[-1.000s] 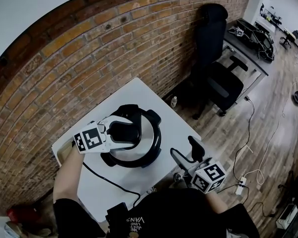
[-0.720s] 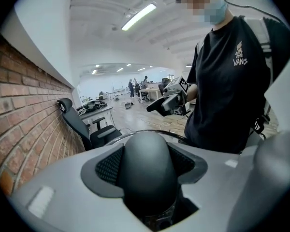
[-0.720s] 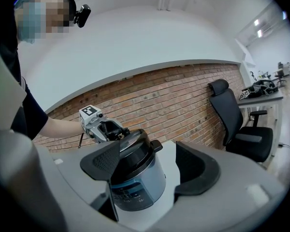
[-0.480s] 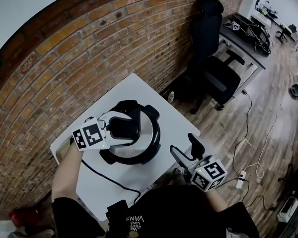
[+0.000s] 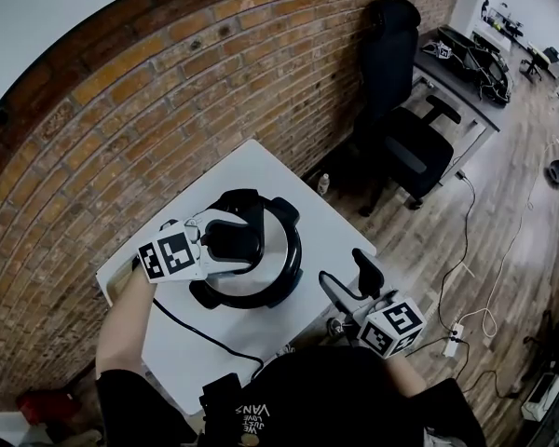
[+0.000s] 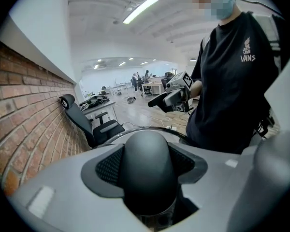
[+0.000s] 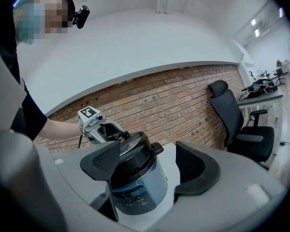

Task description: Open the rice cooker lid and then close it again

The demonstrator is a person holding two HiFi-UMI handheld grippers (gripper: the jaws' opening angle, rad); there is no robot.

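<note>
We have the rice cooker standing near the middle of the white surface, which is pushed up against the brick wall. Its black lid lies down on the silver body, and from the right gripper view it looks closed all round. Our left gripper reaches over the cooker from the wall side and points down at the top of the lid. Its fingers are clasped on the rounded black handle, one pad against each side of it, and the handle fills the whole gap between them. Our right gripper hangs at the near right corner of the surface, close to our body and apart from the cooker. Its fingers are spread wide and empty; we only see the cooker farther off through the gap between them. A black cable runs from the near side of the cooker across the surface towards us. Beyond the far right corner of the surface a black office chair stands on the wooden floor, beside the wall.
</note>
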